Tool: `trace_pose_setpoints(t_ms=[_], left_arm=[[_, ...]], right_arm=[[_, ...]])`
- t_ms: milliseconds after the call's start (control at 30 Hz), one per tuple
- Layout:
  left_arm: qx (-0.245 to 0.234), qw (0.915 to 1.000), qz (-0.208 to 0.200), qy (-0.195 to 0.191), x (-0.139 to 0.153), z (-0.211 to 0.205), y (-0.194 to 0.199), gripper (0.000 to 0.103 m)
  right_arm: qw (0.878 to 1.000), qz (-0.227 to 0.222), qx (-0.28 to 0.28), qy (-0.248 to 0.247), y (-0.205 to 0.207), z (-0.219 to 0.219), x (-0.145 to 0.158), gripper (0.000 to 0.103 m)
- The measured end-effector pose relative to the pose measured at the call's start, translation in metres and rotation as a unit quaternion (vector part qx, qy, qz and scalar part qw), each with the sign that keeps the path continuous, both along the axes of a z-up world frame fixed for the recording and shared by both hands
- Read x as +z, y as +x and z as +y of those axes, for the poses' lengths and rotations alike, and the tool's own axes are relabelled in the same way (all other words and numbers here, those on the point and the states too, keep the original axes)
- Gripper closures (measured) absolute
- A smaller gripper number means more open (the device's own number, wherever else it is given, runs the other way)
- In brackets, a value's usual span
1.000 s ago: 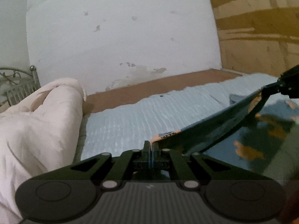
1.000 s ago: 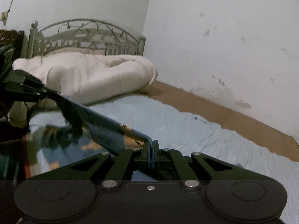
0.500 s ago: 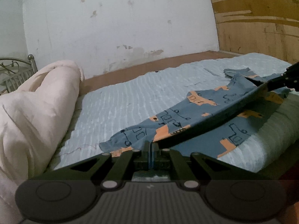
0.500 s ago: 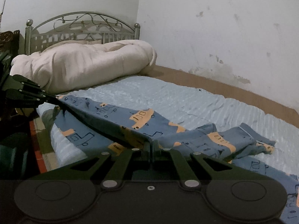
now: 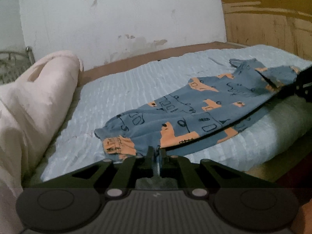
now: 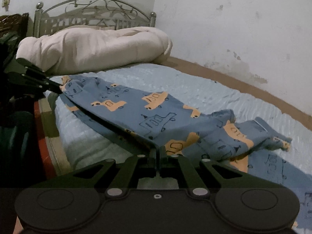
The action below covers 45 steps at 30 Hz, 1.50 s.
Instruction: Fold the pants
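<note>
Blue pants [image 5: 191, 105] with orange vehicle prints lie spread along the near edge of the bed; they also show in the right wrist view [image 6: 148, 115]. My left gripper [image 5: 156, 152] is shut on the near edge of the pants at one end. My right gripper [image 6: 158, 150] is shut on the same edge at the other end. The edge between them is stretched taut just above the mattress. Each gripper shows in the other's view, the right one [image 5: 292, 89] and the left one [image 6: 52, 86]. More blue fabric [image 6: 276, 142] lies bunched to the right.
The bed has a light blue ribbed sheet [image 5: 136, 85]. A rolled cream duvet [image 6: 93, 48] lies at the head end by a metal headboard [image 6: 93, 13]. A white wall [image 5: 120, 15] runs along the far side. A wooden panel [image 5: 273, 19] stands at the foot.
Both grippers have come down with the pants. The cloth, held up in the air a second ago, now lies spread on the sheet with only the near edge lifted.
</note>
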State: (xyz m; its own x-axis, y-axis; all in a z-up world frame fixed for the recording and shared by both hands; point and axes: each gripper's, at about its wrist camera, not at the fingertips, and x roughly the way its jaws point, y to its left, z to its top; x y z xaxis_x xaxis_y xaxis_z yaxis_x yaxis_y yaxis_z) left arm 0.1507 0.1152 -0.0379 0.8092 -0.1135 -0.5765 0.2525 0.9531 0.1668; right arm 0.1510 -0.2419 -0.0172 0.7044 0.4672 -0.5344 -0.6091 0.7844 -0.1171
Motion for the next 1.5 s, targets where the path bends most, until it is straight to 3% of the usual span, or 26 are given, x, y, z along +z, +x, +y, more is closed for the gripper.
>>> trace_pose_setpoints(t_ms=[33,67,100,133,200,267,333,400,567,833,933,1000,1167,1267,1333,1500], left_arm=[[0.002,0.9999,0.004,-0.011,0.002,0.000,-0.001,0.080],[0.003,0.9997,0.009,-0.024,0.005,0.000,-0.004,0.052],[0.006,0.9993,0.007,-0.035,0.008,-0.002,-0.007,0.040],[0.009,0.9990,-0.002,-0.043,0.012,-0.005,-0.011,0.027],[0.004,0.9984,-0.022,-0.051,0.019,-0.015,-0.017,0.021],[-0.002,0.9977,-0.030,-0.060,0.025,-0.029,-0.017,0.007],[-0.008,0.9958,-0.040,-0.083,0.030,-0.044,-0.014,0.001],[-0.021,0.9924,-0.037,-0.116,0.034,-0.061,-0.006,0.001],[-0.067,0.9779,-0.015,-0.197,0.035,-0.114,0.020,0.001],[-0.165,0.9542,0.038,-0.247,0.023,-0.196,0.064,0.001],[-0.176,0.9495,0.056,-0.254,0.016,-0.213,0.076,0.002],[-0.175,0.9466,0.070,-0.262,0.010,-0.219,0.083,0.007],[-0.168,0.9353,0.117,-0.289,-0.004,-0.219,0.101,0.034],[-0.159,0.9341,0.128,-0.293,-0.011,-0.221,0.108,0.047],[-0.142,0.9313,0.140,-0.305,-0.018,-0.218,0.115,0.052],[-0.107,0.9129,0.168,-0.356,-0.032,-0.207,0.130,0.063]], right_arm=[[1.000,0.001,-0.002,0.006,0.000,-0.002,0.000,0.092],[1.000,0.002,-0.006,0.012,-0.001,-0.004,0.000,0.086],[1.000,0.003,-0.009,0.019,-0.002,-0.007,0.001,0.083],[1.000,0.006,-0.014,0.028,-0.003,-0.010,0.001,0.073],[0.999,0.009,-0.023,0.044,-0.004,-0.019,0.003,0.054],[0.997,0.007,-0.042,0.059,-0.007,-0.029,0.004,0.022],[0.995,0.004,-0.060,0.075,-0.009,-0.040,0.005,0.011],[0.992,-0.002,-0.088,0.086,-0.011,-0.053,0.007,0.001],[0.982,0.006,-0.156,0.103,-0.011,-0.090,0.010,0.001],[0.956,0.079,-0.220,0.177,0.011,-0.158,0.017,0.001],[0.955,0.094,-0.219,0.179,0.029,-0.172,0.024,0.001],[0.956,0.109,-0.212,0.173,0.046,-0.176,0.029,0.001],[0.962,0.138,-0.176,0.158,0.101,-0.169,0.040,0.001],[0.968,0.139,-0.164,0.127,0.140,-0.151,0.048,0.002],[0.971,0.146,-0.163,0.100,0.167,-0.135,0.051,0.007],[0.968,0.174,-0.175,0.040,0.226,-0.094,0.044,0.019]])
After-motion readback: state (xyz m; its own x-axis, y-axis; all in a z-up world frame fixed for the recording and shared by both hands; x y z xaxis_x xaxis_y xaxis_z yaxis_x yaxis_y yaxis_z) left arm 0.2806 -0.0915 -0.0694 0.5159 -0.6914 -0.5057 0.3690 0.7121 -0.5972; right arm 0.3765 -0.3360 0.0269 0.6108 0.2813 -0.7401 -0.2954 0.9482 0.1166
